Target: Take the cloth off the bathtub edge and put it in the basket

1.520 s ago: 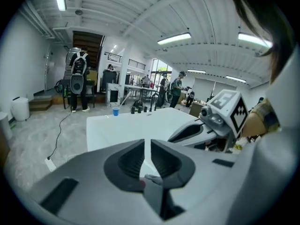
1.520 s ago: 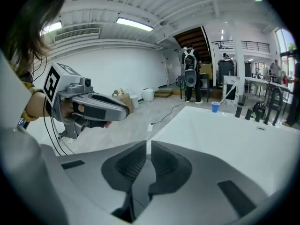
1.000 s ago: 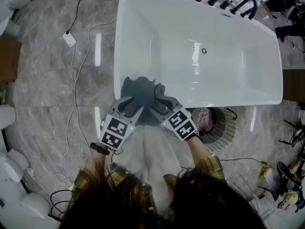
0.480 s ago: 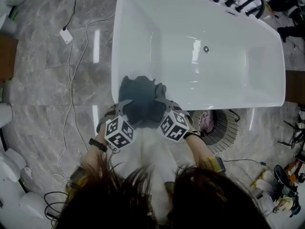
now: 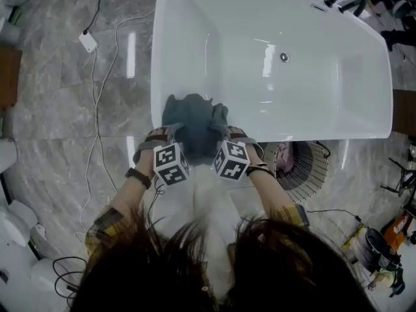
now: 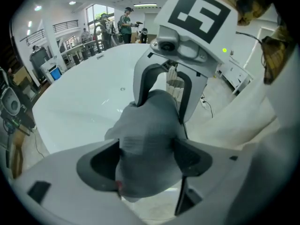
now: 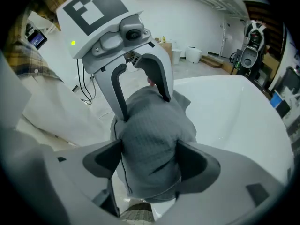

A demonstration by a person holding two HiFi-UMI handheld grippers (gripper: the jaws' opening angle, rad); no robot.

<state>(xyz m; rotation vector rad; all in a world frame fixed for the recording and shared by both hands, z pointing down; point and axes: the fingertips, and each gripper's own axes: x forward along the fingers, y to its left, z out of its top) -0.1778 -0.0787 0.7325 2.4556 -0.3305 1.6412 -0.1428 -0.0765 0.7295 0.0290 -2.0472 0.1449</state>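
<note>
The left gripper (image 6: 145, 157) and the right gripper (image 7: 149, 161) are both wide, jaws just opened, with the grey cloth (image 5: 188, 119) between them on the near bathtub edge (image 5: 305, 136)

Our dark hair (image 5: 195, 272) falls over yellow plaid sleeves (image 5: 104, 229) and a white garment (image 5: 208, 220), with a black band (image 5: 138, 177) at the left wrist. Our left gripper (image 5: 166, 138) and right gripper (image 5: 233, 136) are pale grey with dark pads. Each carries a white cube of black square markers and a small green light.
</note>
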